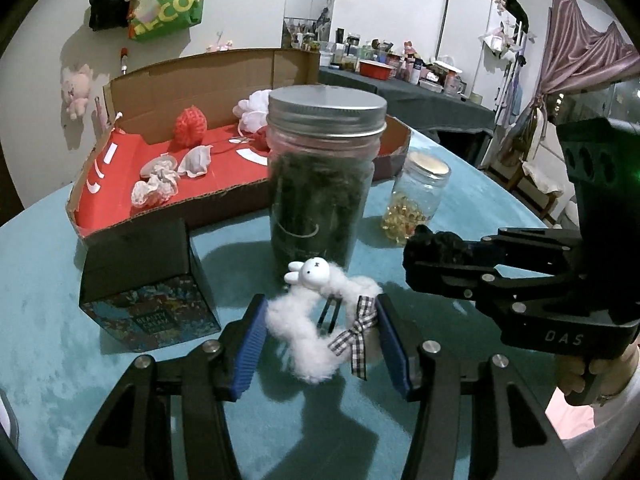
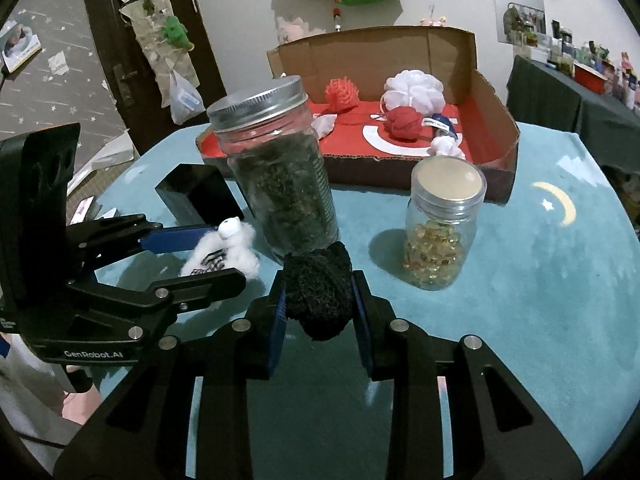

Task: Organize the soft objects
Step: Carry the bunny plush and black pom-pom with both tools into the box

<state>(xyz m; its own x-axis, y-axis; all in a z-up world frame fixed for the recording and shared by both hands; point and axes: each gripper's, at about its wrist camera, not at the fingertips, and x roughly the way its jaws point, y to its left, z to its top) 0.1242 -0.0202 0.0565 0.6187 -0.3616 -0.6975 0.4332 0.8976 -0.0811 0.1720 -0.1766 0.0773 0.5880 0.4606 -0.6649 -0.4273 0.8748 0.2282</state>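
Note:
My left gripper is shut on a white fluffy scrunchie with a small rabbit head and a checked bow, held just above the teal tabletop. The right gripper is shut on a black mesh puff, close in front of the tall jar. In the right wrist view the left gripper shows at the left with the white scrunchie between its blue pads. In the left wrist view the right gripper reaches in from the right with the black puff. An open cardboard box with a red floor stands behind.
A tall jar of dark dried leaves and a small jar of yellow capsules stand between the grippers and the box. A black cube box sits at the left. Red and white puffs and crumpled cloths lie in the cardboard box.

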